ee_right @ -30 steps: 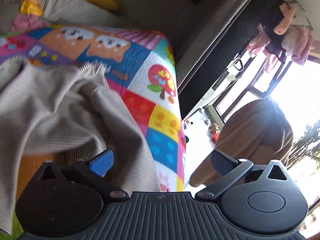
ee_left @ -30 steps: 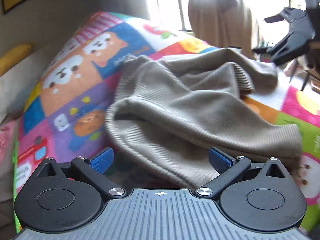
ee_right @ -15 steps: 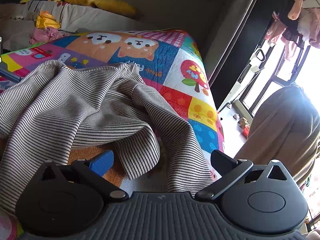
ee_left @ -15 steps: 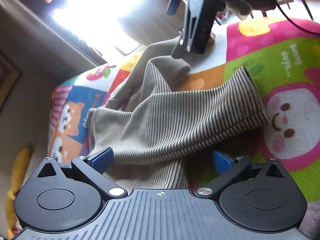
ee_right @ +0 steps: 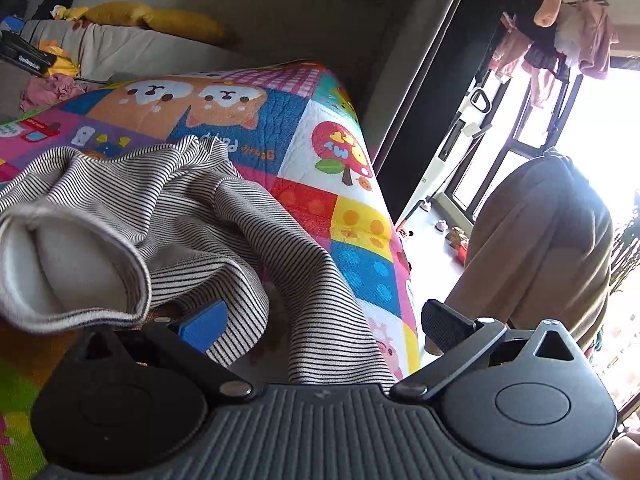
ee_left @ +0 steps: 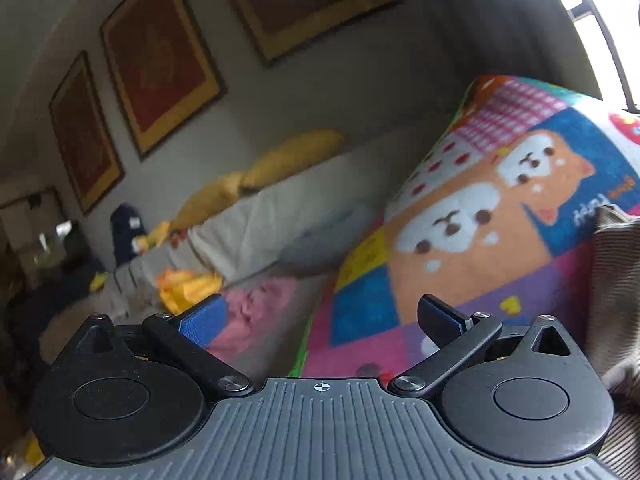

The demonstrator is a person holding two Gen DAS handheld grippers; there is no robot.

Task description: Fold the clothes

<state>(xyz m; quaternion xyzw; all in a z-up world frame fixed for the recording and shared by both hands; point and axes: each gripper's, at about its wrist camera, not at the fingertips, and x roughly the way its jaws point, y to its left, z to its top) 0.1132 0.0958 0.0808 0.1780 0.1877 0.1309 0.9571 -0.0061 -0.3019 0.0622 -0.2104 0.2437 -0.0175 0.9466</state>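
Nearest the lens in the right wrist view, the right hand-held gripper (ee_right: 322, 326) has its fingers spread wide with nothing pinched. A fold of the striped garment (ee_right: 168, 216) runs down between them, right under the tool. In the left wrist view the left hand-held gripper (ee_left: 320, 318) is spread just as wide and also holds nothing. It looks out over the play mat (ee_left: 460, 240) toward the room, and only an edge of the striped garment (ee_left: 612, 280) shows, at its far right.

The garment lies rumpled on the colourful mat, bunched and not folded flat. One open cuff or hem (ee_right: 76, 264), its pale inside showing, sits to the near left of the right tool. From there the cloth runs up and away across the mat; its true long axis is hard to judge in this heap. The right tool is plainly the nearer one to the cloth, while the left must turn to its right to face it.

Farther off are yellow cushions (ee_left: 264, 176) on a pale sofa, framed pictures (ee_left: 160, 60) on the wall, and a bright window.
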